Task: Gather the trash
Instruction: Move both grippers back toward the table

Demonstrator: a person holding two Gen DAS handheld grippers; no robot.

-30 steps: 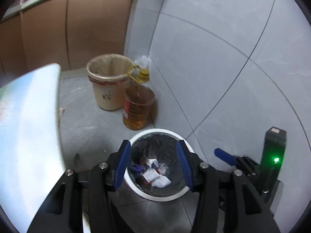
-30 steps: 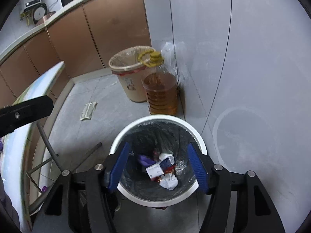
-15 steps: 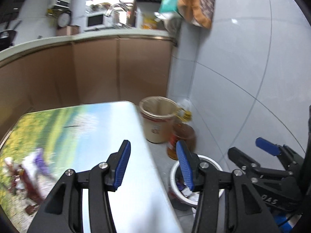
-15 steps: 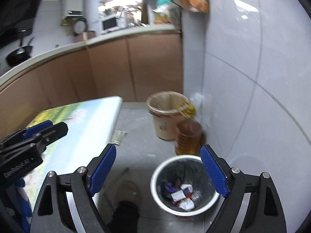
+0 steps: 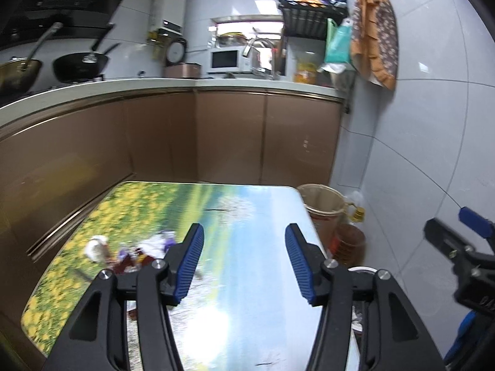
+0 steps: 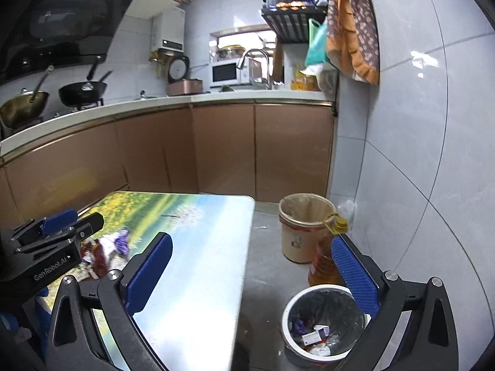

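A: Trash [image 5: 133, 255] on the counter [image 5: 247, 216] is motion-blurred in the left view; can't tell the items apart, and the left finger [image 5: 188, 266] covers part of it.
B: Right view too: the left gripper's body hides part of the pile. Bin [image 6: 290, 306]?
A: Right finger [image 6: 355, 275] covers its far rim. In the left view only a sliver of rim shows.
B: Bin contents too small to identify. Oil bottle [image 6: 324, 266] is partly behind that finger.

Both wrist views look forward and slightly down across the printed worktop [image 5: 235, 216] toward the kitchen cabinets [image 6: 222, 148]. The right view sits further right, over the bin [image 6: 324, 324]; distances seem similar.
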